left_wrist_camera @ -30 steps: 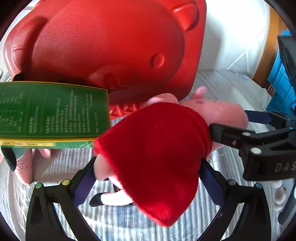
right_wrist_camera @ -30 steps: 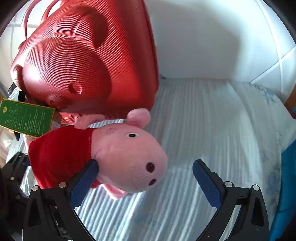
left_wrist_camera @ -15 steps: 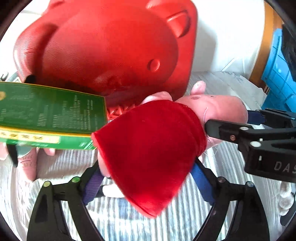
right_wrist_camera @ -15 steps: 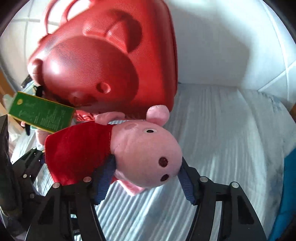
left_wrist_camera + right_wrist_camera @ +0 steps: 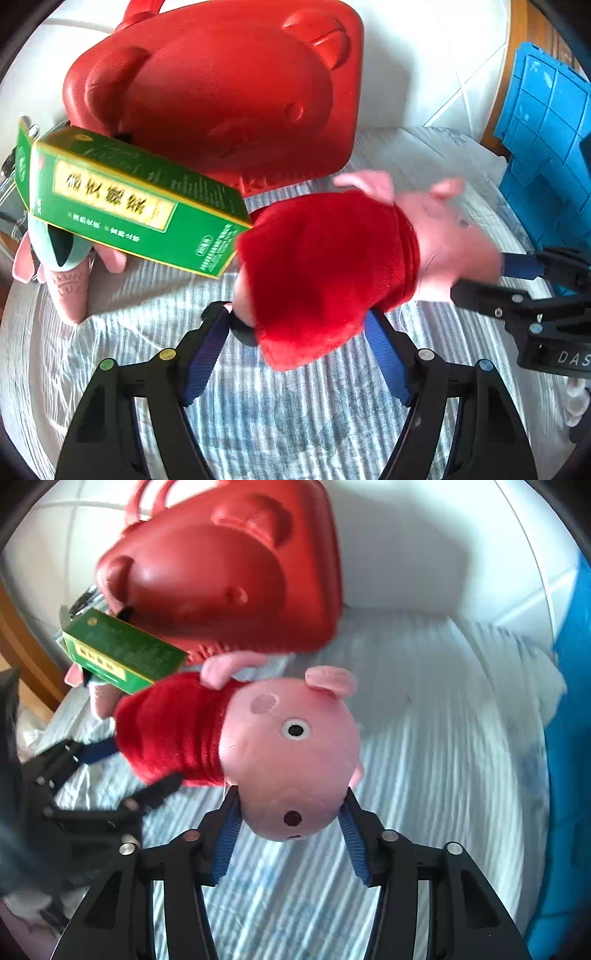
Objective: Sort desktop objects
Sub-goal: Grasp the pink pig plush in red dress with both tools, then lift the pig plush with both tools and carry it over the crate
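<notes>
Pig plush lay sideways over striped cloth, just in front of red pig-shaped case. Right gripper closed on plush snout, pads pressed into both cheeks. Left gripper closed around red-dressed body, at hem end. Whether plush rested on cloth or hung clear: couldn't tell. Green box leaned tilted beside case, over second plush toy. Blue crate stood off to right. Step judged: two-handed pickup of plush. Next move likely called for level lift, both grips firm, clearing box corner.

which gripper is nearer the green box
Left. The left gripper, clamped on the pig plush's red dress, sits beside the green box; the right gripper grips its snout, farther off.
</notes>
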The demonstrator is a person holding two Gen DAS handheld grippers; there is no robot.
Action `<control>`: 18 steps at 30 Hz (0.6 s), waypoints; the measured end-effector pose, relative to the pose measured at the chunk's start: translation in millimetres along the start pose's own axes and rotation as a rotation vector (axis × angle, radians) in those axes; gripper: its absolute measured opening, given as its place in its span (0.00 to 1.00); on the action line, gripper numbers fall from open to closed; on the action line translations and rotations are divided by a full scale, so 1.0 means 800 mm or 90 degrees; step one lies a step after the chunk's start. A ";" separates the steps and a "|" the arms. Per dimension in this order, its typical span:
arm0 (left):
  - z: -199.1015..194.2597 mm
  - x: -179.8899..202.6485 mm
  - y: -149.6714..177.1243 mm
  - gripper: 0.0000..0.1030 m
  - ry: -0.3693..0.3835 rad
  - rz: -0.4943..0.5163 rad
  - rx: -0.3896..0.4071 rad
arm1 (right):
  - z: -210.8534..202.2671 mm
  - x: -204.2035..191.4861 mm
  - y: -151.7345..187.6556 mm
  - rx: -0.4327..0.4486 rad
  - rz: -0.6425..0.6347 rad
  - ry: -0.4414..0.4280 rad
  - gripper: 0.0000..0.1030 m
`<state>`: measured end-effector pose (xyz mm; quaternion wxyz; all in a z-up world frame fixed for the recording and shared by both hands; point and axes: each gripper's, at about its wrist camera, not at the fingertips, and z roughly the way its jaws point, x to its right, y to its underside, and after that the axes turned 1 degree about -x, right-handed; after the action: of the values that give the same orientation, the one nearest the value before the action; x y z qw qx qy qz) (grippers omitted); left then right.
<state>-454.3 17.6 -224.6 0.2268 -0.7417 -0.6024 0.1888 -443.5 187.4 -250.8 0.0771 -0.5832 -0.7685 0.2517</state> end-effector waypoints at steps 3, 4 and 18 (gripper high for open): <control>0.003 0.009 -0.005 0.85 -0.005 0.040 0.001 | -0.016 0.005 -0.006 0.028 0.021 -0.006 1.00; 0.009 0.013 -0.008 0.88 -0.011 0.055 -0.001 | -0.019 0.007 -0.011 0.037 0.025 -0.009 1.00; 0.072 0.020 -0.015 0.87 0.025 0.078 -0.025 | 0.054 0.015 -0.027 -0.038 0.006 -0.066 0.77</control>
<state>-493.1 41.4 -265.6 0.2120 -0.7852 -0.5548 0.1754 -483.8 181.8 -280.2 0.0189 -0.5749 -0.7759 0.2590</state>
